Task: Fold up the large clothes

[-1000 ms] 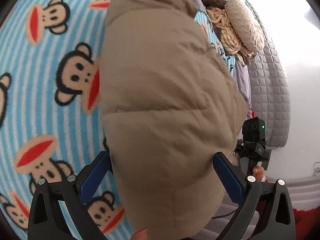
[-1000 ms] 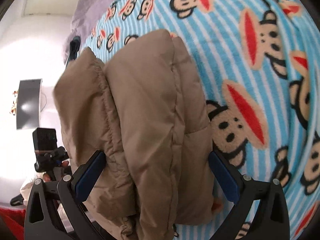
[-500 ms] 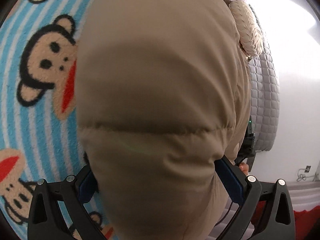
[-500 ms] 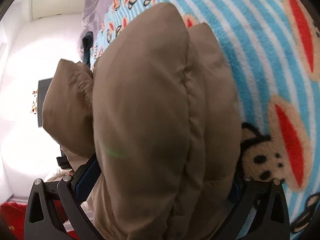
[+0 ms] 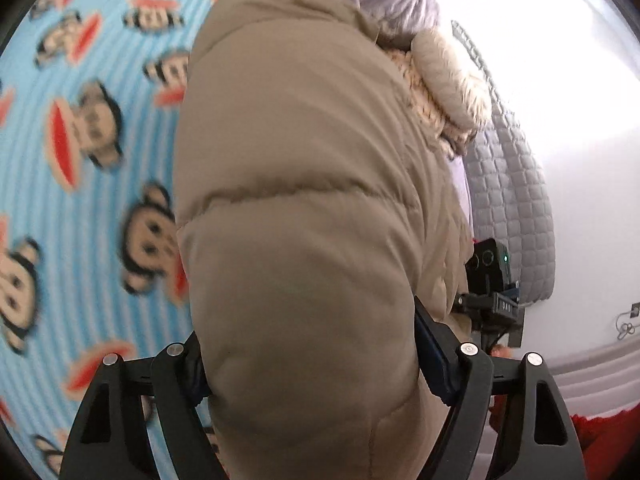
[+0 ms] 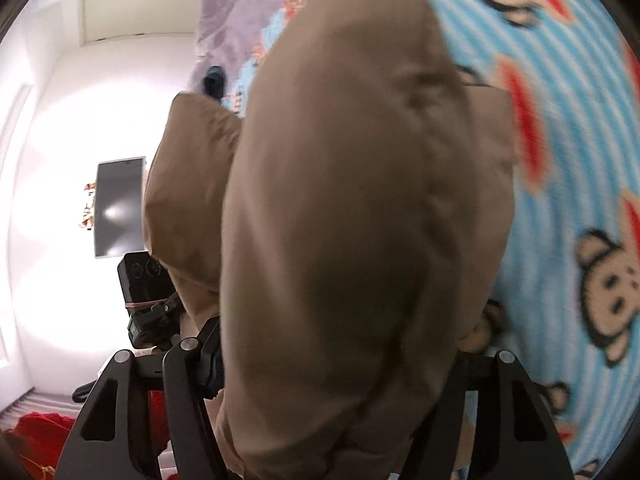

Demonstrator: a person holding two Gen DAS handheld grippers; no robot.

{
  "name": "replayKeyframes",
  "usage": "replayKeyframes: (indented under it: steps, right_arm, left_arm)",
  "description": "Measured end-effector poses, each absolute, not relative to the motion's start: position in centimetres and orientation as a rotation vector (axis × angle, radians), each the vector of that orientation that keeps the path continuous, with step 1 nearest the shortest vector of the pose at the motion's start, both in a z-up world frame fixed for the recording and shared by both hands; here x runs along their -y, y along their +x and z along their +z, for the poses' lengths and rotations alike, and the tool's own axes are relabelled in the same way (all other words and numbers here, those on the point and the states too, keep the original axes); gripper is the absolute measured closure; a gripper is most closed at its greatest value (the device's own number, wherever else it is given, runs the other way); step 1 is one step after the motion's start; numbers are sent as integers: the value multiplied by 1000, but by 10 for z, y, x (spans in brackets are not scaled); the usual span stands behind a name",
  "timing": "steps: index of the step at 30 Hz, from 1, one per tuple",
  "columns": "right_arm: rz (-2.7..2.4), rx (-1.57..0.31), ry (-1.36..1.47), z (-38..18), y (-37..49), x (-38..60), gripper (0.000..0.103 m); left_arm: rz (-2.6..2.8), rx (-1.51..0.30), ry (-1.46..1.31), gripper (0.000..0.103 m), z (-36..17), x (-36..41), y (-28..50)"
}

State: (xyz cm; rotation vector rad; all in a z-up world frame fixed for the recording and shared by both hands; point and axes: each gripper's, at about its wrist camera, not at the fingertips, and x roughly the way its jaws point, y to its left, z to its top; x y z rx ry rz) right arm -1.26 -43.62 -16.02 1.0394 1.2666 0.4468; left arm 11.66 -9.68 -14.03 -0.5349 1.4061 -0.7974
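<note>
Puffy tan quilted coat point(image 5: 304, 208) is filling the middle of both wrist views. It is lying over a soft blue striped blanket with cartoon monkey faces point(image 5: 84, 184) on a bed, and part of it is bulging up close to the cameras.

The left hand-held gripper point(image 5: 308, 364) is reaching around one thick end of the coat. Its two black fingers with blue pads point(image 5: 430, 356) are sitting on either side of the padded cloth. The jaws are closing, and the coat is squeezed between them, with the pads pressing into its sides.

The right hand-held gripper point(image 6: 336, 360) is doing the same at another thick part of the coat point(image 6: 352, 208). Its jaws are closing too, and the coat is bulging out between the fingers. The left blue pad point(image 6: 212, 354) is touching the cloth. The right pad is hiding behind the coat.

A fluffy cream knitted thing point(image 5: 444, 80) is lying past the coat, next to a grey quilted cover point(image 5: 508, 184). Some red cloth point(image 6: 44, 436) is showing low down at the edge. A dark flat screen point(image 6: 118, 206) is hanging on the white wall.
</note>
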Motion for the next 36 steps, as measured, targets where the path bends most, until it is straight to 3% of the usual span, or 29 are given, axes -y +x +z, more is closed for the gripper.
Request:
replayKeyframes:
  steps: [8, 15, 20, 27, 28, 29, 30, 31, 32, 36]
  right_arm:
    - [550, -1220, 1008, -152, 84, 351, 34]
    - [529, -1277, 996, -200, 158, 294, 34]
    - [460, -1308, 1020, -216, 167, 284, 25]
    - [241, -1254, 826, -153, 140, 298, 25]
    - [221, -1231, 812, -140, 136, 301, 30]
    - [218, -1199, 803, -125, 127, 299, 47]
    - [227, -1176, 797, -113, 126, 304, 57]
    - [243, -1156, 782, -101, 122, 297, 75]
    - [252, -1147, 766, -92, 121, 298, 80]
    - [330, -1142, 626, -79, 97, 284, 81]
  left_arm:
    - [-692, -1304, -510, 22, -119, 21, 189]
    - [-567, -1348, -582, 18, -184, -19, 235]
    - [-552, -1318, -583, 14, -204, -42, 214]
    - [-422, -1210, -274, 15, -144, -46, 190]
    - [-427, -1163, -231, 22, -127, -45, 187]
    - [-438, -1146, -210, 33, -117, -44, 187]
    - [-449, -1133, -185, 37, -108, -41, 188]
    - [-455, -1125, -166, 42, -102, -37, 190]
    - [-473, -1114, -149, 42, -95, -28, 197]
    - [-541, -1079, -110, 42, -86, 28, 219]
